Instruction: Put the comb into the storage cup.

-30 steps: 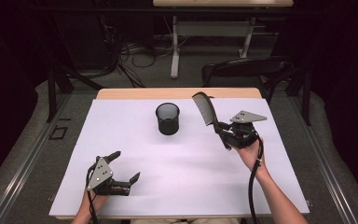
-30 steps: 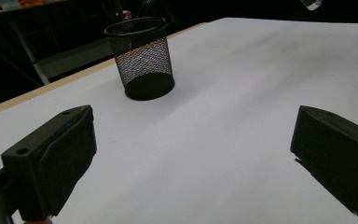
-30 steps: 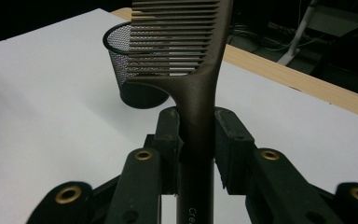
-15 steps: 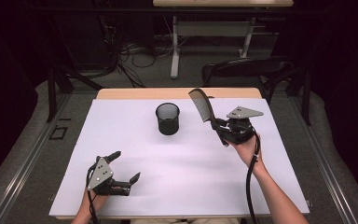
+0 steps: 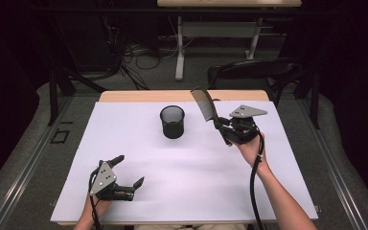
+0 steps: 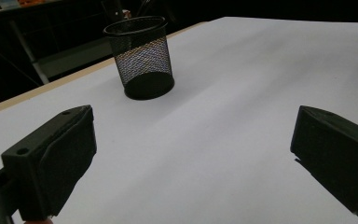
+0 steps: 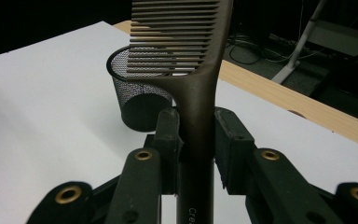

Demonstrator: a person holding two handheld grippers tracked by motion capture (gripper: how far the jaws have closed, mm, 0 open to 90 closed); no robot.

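Note:
A black mesh cup (image 5: 172, 121) stands upright near the middle back of the white table (image 5: 187, 191); it also appears as the mesh cup (image 6: 141, 58) and mesh cup (image 7: 135, 100). My right gripper (image 5: 219, 123) is held above the table to the cup's right, shut on the handle of a dark brown comb (image 5: 203, 103), whose toothed end points up and toward the cup. The comb (image 7: 191, 60) rises between the pads. My left gripper (image 5: 127, 170) rests low at the front left, jaws wide apart with nothing between them.
A wooden table edge (image 5: 182, 96) runs along the back. Beyond it are a dark chair (image 5: 254, 72), desk legs and cables on the floor. The white surface stretches broadly between the two grippers.
The right gripper with the comb has drifted slightly left, toward the cup. The left gripper has not moved.

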